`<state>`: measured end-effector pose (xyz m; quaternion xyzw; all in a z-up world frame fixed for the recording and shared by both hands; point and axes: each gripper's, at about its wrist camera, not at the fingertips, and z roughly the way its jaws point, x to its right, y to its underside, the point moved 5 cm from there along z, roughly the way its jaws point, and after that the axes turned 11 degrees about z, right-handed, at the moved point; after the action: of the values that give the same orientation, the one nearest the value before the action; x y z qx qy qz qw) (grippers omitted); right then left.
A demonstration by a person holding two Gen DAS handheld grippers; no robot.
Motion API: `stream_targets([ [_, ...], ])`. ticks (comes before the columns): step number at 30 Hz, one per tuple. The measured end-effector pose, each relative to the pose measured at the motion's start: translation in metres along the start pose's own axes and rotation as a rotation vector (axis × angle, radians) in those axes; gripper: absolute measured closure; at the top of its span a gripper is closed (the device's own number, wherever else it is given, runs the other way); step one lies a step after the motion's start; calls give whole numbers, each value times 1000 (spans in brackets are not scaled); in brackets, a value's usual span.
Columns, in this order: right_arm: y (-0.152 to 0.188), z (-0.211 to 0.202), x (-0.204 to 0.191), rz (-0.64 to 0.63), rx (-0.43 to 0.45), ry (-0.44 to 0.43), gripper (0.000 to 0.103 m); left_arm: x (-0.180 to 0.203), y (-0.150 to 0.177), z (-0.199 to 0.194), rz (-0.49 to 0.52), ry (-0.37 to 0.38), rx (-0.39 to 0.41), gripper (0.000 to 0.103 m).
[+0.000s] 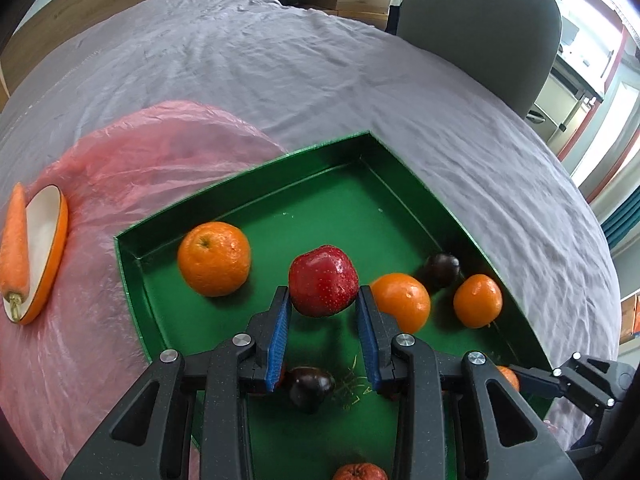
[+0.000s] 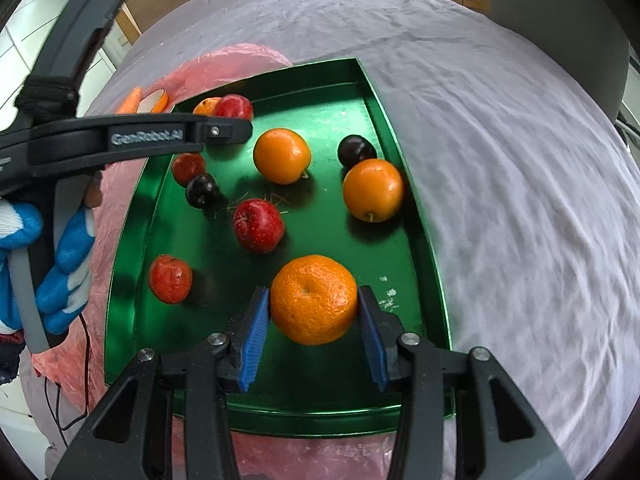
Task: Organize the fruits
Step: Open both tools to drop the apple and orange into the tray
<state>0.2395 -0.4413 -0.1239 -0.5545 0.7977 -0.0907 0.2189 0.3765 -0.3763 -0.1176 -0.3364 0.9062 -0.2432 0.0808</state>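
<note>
**Both grippers holding fruit over the green tray**

You are pinching a red apple between the blue pads of the left gripper. Its shadow is falling on the green tray floor below, so the apple is sitting clear of the floor, inside the tray's outline.

You are clamping a large textured orange in the right gripper — both pads are touching its sides, above the near end of the tray.

What only the left wrist view is showing you:
- A carrot is lying against a halved orange-rimmed piece on the pink plastic sheet, left of the tray and outside it.
- A grey chair is standing beyond the grey tablecloth.

What only the right wrist view is showing you:
- Your blue-gloved left hand is gripping the left tool's handle.
- A second red apple is resting mid-tray, with a small red-orange fruit near the left wall.
- Two smooth oranges and two dark plums are lying toward the far half; one plum is just beside the right-hand orange.

In the left view, the right gripper is showing only as a black edge at lower right — its grip cannot be read there.
</note>
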Motion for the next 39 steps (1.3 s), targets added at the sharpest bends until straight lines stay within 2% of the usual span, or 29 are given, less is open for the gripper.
stream_targets([
  [15, 3, 8, 2, -44, 9, -2, 29, -2, 7, 10, -27, -17, 22, 74],
  [16, 4, 8, 1, -48, 13, -3, 28, -2, 7, 9, -28, -19, 27, 73],
  [18, 5, 9, 0, -56, 20, -5, 18, -3, 8, 9, -32, -24, 34, 70],
  [27, 10, 11, -7, -104, 53, -3, 0, -11, 13, 8, -74, -37, 73, 63],
  [31, 13, 12, -10, -119, 69, -6, 0, -12, 15, 7, -82, -41, 90, 55],
  [39, 26, 13, -19, -150, 108, 1, 0, -13, 17, -8, -86, -66, 155, 50],
])
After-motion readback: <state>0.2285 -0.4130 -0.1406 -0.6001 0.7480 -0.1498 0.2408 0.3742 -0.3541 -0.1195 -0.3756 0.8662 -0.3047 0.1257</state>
